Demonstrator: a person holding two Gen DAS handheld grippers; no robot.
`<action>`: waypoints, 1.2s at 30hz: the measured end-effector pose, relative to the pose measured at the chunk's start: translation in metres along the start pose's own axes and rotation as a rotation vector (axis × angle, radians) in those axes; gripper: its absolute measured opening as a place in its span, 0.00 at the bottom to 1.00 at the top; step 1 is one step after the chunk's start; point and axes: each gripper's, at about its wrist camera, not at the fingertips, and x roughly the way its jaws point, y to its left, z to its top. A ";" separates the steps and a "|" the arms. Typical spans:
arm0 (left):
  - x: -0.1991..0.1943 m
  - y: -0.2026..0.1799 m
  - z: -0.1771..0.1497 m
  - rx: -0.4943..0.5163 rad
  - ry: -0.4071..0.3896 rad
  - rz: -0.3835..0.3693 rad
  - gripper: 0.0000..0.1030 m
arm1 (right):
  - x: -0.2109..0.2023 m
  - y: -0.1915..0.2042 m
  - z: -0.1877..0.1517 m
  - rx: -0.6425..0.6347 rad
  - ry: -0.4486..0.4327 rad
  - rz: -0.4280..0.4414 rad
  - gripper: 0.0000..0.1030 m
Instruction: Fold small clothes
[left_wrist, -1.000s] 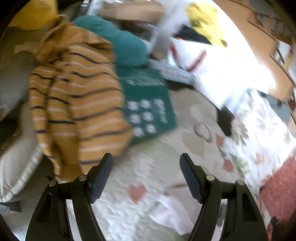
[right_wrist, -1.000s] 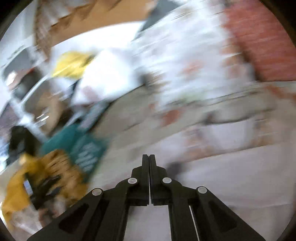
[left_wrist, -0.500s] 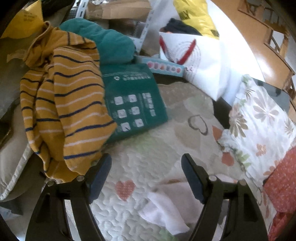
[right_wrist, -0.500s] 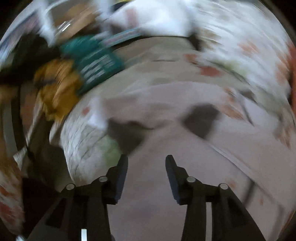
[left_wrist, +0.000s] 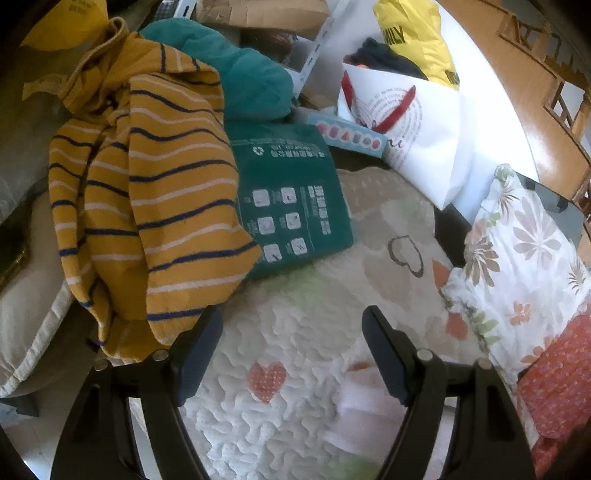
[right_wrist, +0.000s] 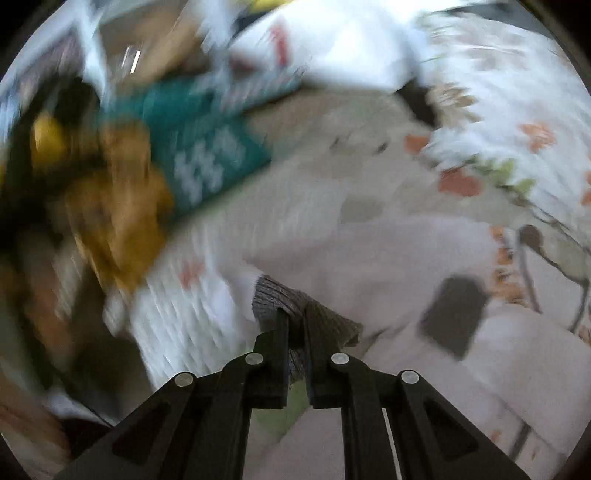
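Grey ribbed cuff of a pale garment, pinched between the nearly closed fingers of the right gripper; the garment spreads across the quilt ahead and to the right. A dark patch shows on the garment to the right of the gripper. Right view heavily blurred.

Left gripper: jaws spread wide, nothing between them, held over the quilt. Quilt: white, stitched, with orange hearts. A pale cloth lies on it low between the fingers; whether this is the same garment cannot be told.

Striped top: mustard with navy and white stripes, crumpled, heaped at the quilt's left edge, its lower hem just beside the left finger. It overlaps the left side of a green packet printed with white icons, which lies flat on the quilt.

Floral pillow at right, red dotted fabric below it.

Teal cloth behind the striped top. White paper bag with red marks behind the packet; yellow bag and cardboard farthest back. Beige cushion at far left.
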 end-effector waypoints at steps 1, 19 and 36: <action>0.001 -0.003 -0.002 0.004 0.007 -0.008 0.75 | -0.024 -0.017 0.010 0.059 -0.046 0.004 0.07; 0.017 -0.099 -0.051 0.161 0.144 -0.158 0.75 | -0.174 -0.262 -0.096 0.470 0.012 -0.625 0.28; 0.020 -0.094 -0.040 0.153 0.144 -0.153 0.75 | 0.058 -0.073 -0.014 0.113 0.133 -0.217 0.53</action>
